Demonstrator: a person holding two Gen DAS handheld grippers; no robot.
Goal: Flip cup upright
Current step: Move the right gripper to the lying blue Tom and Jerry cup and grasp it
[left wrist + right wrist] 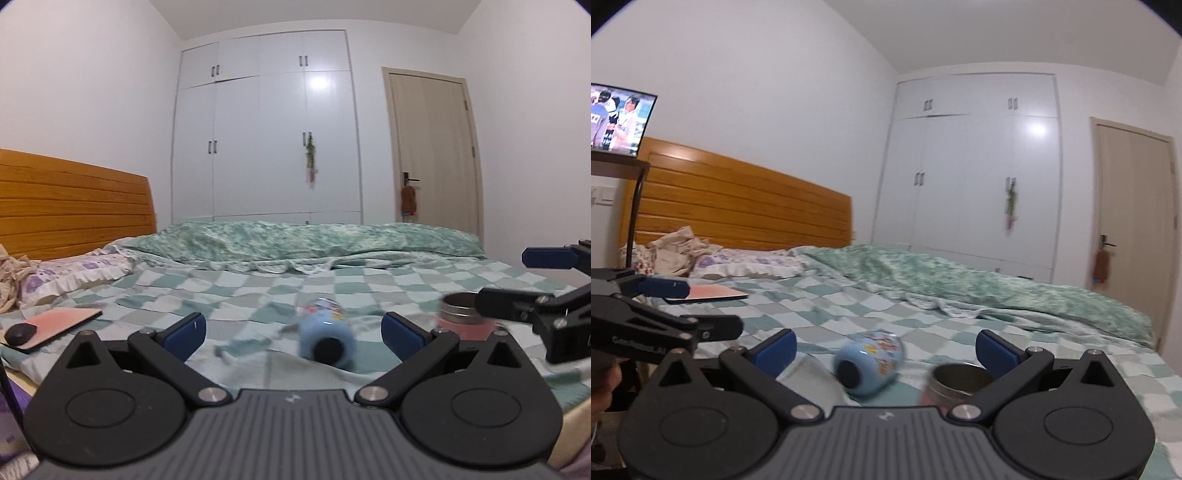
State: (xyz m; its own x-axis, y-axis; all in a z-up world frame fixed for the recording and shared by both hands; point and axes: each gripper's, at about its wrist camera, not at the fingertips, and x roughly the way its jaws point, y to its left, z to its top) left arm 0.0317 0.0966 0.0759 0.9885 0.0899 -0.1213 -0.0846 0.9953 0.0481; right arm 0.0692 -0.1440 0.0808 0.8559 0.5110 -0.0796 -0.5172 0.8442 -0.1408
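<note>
White wardrobe (266,125) doors and a wooden headboard (746,206) back a bed (258,295) with a green-checked sheet. Motion blurs the blue cup (327,338), which lies on its side on the sheet, dark base facing the cameras. Just right of the cup stands a metal tin (960,380); its contents cannot be made out. Left of the cup lies a pink pad (55,325). Left gripper (293,332) and right gripper (886,350) both gape wide, holding nothing.
</note>
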